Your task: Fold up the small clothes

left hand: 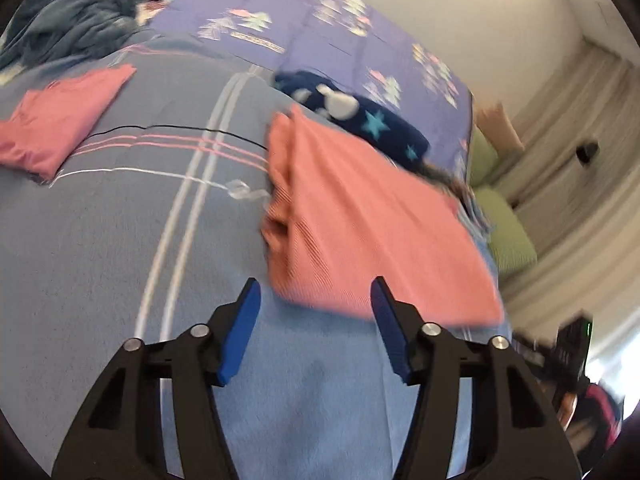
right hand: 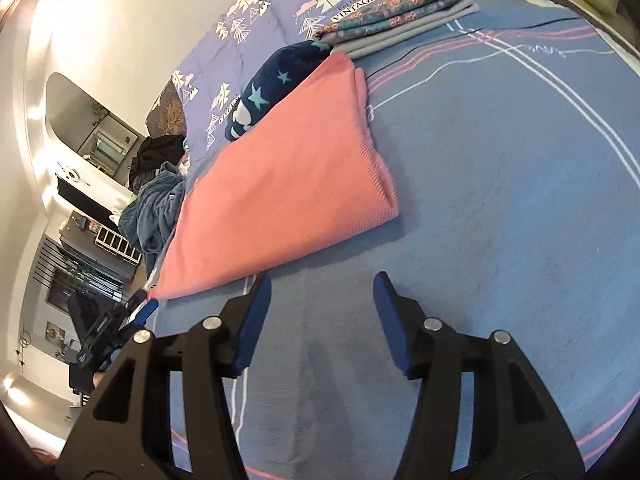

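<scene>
A folded salmon-pink garment [left hand: 360, 216] lies flat on the blue striped bedspread [left hand: 120, 220]. It also shows in the right wrist view [right hand: 288, 176]. My left gripper [left hand: 316, 300] is open and empty, just short of the garment's near edge. My right gripper [right hand: 322, 292] is open and empty above the bedspread [right hand: 500, 200], just off the garment's near edge. A navy star-print garment [left hand: 360, 116] lies behind the pink one and shows in the right wrist view [right hand: 264, 84] too. A second folded pink piece [left hand: 60, 120] lies at the far left.
A pile of crumpled blue clothes [left hand: 72, 20] sits at the far left corner. A stack of folded floral clothes [right hand: 396, 16] lies at the far side. A purple sheet with tree prints [left hand: 304, 28] covers the back of the bed. Green cushions [left hand: 508, 232] stand beyond the bed's edge.
</scene>
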The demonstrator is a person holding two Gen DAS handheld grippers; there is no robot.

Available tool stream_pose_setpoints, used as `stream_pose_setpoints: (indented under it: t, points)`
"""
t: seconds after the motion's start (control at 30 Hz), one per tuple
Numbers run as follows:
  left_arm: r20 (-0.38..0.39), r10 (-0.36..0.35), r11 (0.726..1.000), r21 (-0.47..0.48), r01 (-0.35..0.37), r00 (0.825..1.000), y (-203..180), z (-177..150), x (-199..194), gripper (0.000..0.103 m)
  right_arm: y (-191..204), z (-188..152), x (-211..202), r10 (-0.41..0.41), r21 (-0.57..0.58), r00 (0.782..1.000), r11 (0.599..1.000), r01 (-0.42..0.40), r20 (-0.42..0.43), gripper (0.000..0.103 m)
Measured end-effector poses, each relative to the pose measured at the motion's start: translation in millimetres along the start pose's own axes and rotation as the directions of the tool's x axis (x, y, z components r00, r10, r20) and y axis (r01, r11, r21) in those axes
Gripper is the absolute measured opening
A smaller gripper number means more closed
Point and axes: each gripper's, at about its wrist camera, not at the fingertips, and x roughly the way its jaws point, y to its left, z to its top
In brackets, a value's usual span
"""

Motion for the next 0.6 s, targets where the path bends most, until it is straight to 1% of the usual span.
stream_pose_setpoints:
  t: [0.03, 0.07, 0.13, 0.17, 0.3, 0.33, 0.37, 0.4, 0.43, 0.5, 0.53, 0.57, 0.6]
  points:
    - [0.011, 0.02, 1.0, -0.014, -0.02, 1.0, 4, 3, 1, 0.044, 0, -2, -1, 0.0, 0.002, 1.0, 1.0, 0.0, 0.001, 0.055]
    - [0.011, 0.032, 0.999, -0.022, -0.032, 0.999, 9, 7, 4, 0.024, 1, -3, 0, -0.004, 0.003, 1.0, 1.0, 0.004, 0.001, 0.056]
    - [-0.017, 0.017, 1.0, -0.017, -0.017, 1.0, 12, 8, 8, 0.0, -1, -4, 1, -0.01, 0.003, 1.0, 1.0, 0.01, 0.002, 0.056]
    - [-0.027, 0.0, 1.0, -0.012, 0.0, 1.0, 11, 6, 7, 0.0, -2, -3, 1, -0.01, 0.009, 1.0, 1.0, 0.01, 0.002, 0.056]
    - [0.01, -0.022, 1.0, 0.018, 0.022, 1.0, 4, 2, -3, 0.0, -6, 2, 4, -0.003, 0.038, 1.0, 0.999, 0.003, 0.008, 0.056]
    - [0.016, -0.015, 1.0, 0.025, 0.015, 1.0, 4, 2, -3, 0.006, -7, 2, 4, -0.003, 0.039, 1.0, 0.999, 0.002, 0.008, 0.057]
    - [0.018, -0.001, 0.999, 0.041, 0.0, 1.0, 3, 2, -3, 0.027, -6, 2, 6, -0.002, 0.037, 1.0, 0.999, 0.002, 0.008, 0.058]
    - [0.017, 0.013, 0.999, 0.046, -0.014, 1.0, 2, 2, -2, 0.034, -5, 3, 7, -0.004, 0.03, 1.0, 1.0, 0.004, 0.007, 0.059]
    - [0.01, 0.011, 0.999, 0.047, -0.011, 1.0, 2, 1, -1, 0.039, -4, 3, 8, -0.006, 0.025, 1.0, 1.0, 0.006, 0.005, 0.059]
    - [-0.022, -0.009, 0.998, 0.06, 0.011, 1.0, -1, 1, 6, 0.039, -1, 3, 10, -0.012, 0.021, 1.0, 1.0, 0.012, 0.005, 0.06]
    - [-0.028, -0.007, 0.997, 0.071, 0.009, 1.0, -4, 1, 12, 0.037, -2, 4, 10, -0.014, 0.027, 1.0, 1.0, 0.014, 0.006, 0.06]
    - [-0.032, -0.007, 0.997, 0.081, 0.009, 0.999, -4, 0, 14, 0.013, -2, 6, 11, -0.014, 0.034, 1.0, 0.999, 0.014, 0.007, 0.06]
    - [-0.042, 0.016, 0.996, 0.087, -0.012, 0.999, -5, 2, 19, 0.001, -3, 8, 13, -0.017, 0.047, 1.0, 0.999, 0.017, 0.011, 0.06]
